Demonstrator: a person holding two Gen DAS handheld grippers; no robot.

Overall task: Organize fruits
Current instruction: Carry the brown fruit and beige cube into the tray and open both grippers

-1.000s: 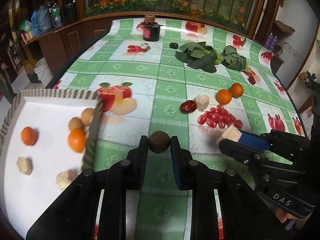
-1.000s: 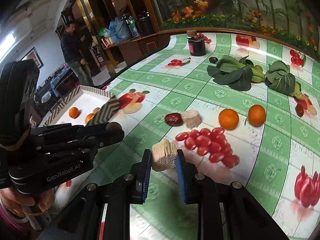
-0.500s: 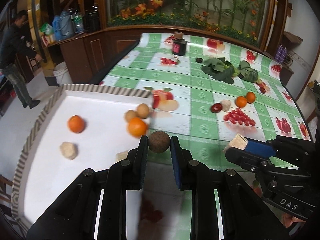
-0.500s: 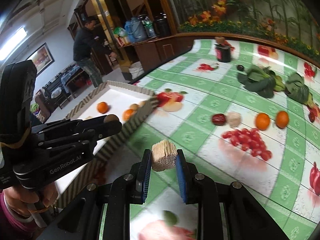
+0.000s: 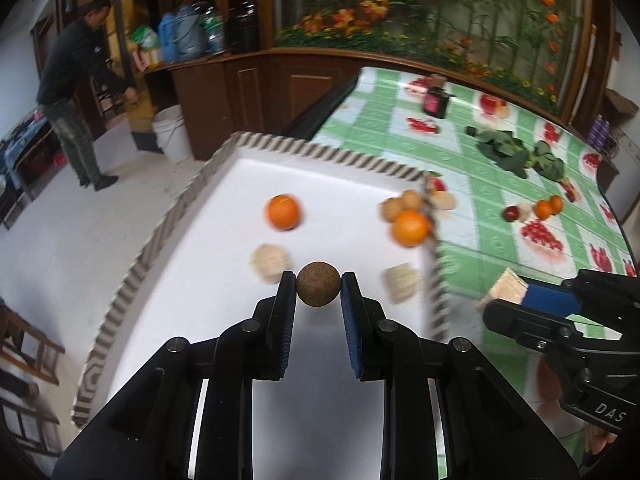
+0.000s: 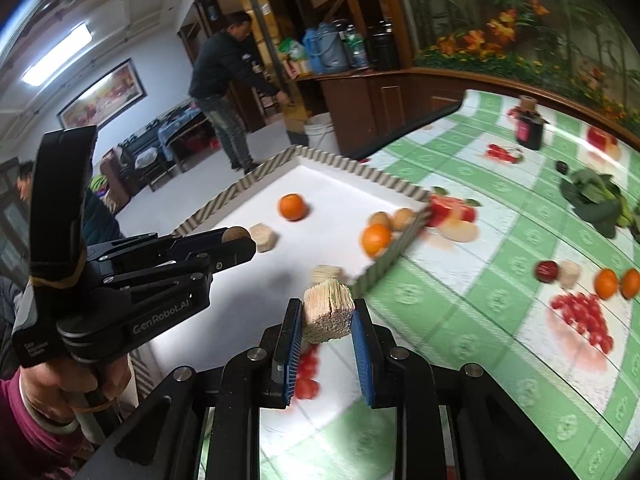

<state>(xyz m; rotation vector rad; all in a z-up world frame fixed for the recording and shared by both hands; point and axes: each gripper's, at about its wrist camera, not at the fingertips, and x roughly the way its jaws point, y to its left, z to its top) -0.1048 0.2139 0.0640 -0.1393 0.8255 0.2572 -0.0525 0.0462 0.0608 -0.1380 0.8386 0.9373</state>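
Note:
My left gripper [image 5: 319,289] is shut on a brown round fruit [image 5: 318,289] and holds it above the white tray [image 5: 224,264]. My right gripper [image 6: 328,316] is shut on a tan fibrous block [image 6: 329,312] just outside the tray's [image 6: 240,288] near right corner. It shows at the right of the left wrist view [image 5: 506,288]. In the tray lie an orange [image 5: 283,211], a second orange [image 5: 410,227], two small brown fruits [image 5: 400,206] and two tan chunks [image 5: 269,260].
On the green checked tablecloth [image 6: 480,340] lie cherry tomatoes [image 6: 582,316], two oranges [image 6: 616,283], a red date [image 6: 546,270], a pale chunk [image 6: 569,274], leafy greens [image 6: 592,198] and a dark jar [image 6: 529,126]. A man [image 6: 224,92] stands beyond the table.
Both grippers have moved left with their loads. The left one now hangs over the tray's middle, and the right one has come up to the tray's corner.

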